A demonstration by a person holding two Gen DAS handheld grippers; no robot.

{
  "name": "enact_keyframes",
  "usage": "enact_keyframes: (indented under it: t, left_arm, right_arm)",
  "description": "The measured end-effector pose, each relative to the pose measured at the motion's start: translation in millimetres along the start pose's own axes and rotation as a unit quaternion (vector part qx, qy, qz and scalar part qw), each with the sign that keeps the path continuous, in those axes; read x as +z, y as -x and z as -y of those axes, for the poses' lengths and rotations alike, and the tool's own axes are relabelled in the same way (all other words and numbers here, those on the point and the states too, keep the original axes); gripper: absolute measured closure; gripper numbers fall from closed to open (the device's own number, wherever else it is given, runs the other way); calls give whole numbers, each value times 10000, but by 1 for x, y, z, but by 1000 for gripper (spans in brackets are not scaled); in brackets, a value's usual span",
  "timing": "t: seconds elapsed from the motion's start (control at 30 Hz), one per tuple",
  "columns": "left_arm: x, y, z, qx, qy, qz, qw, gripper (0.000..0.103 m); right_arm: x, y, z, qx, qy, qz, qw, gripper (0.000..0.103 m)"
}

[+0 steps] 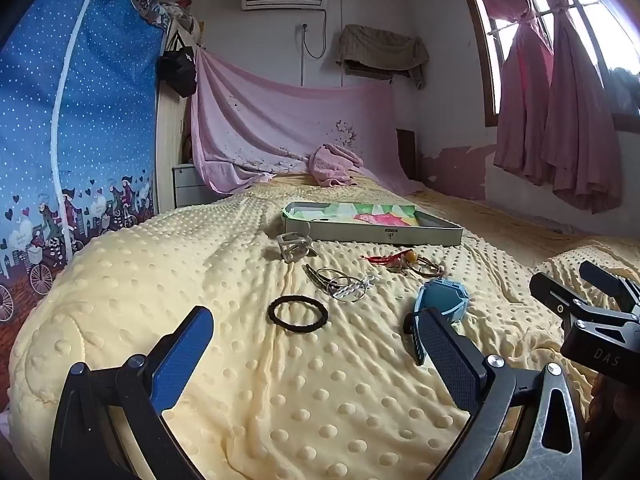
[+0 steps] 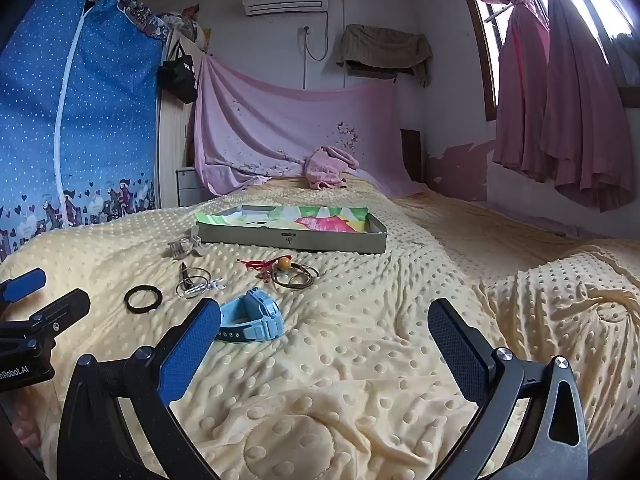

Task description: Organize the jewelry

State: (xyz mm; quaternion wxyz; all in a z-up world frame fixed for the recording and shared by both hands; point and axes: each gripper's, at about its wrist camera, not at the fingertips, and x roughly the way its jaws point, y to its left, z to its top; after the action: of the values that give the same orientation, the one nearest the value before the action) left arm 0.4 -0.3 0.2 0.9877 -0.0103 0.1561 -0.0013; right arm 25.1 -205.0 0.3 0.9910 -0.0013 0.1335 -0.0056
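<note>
Mostly yellow dotted bed (image 2: 360, 360); grey tray (image 2: 292, 236) far centre. Nearer: blue watch (image 2: 254, 314), black hair tie (image 2: 143, 299), rings w/ cord (image 2: 198, 284), red string w/ bead (image 2: 280, 266). Left tool (image 1: 316, 344) & right tool (image 2: 324, 336) both spread wide, pinching nothing.

"DAS" is read on the right gripper (image 1: 600, 300) body, seen right of the left gripper; "nRobot.AI" is read on the left gripper (image 2: 24, 304) body. The mark on the tray (image 2: 288, 240) wall cannot be read.
</note>
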Motion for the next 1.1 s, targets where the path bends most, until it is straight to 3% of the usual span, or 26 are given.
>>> enact_keyframes:
  t: [0.07, 1.1]
  left_arm:
    - [0, 5, 4, 30, -51, 129, 9999, 0]
    - [-2, -1, 4, -73, -53, -3, 10000, 0]
  right_arm:
    - [0, 0, 0, -5, 5, 0, 10000, 1]
    - [0, 0, 0, 0, -15, 12, 10000, 1]
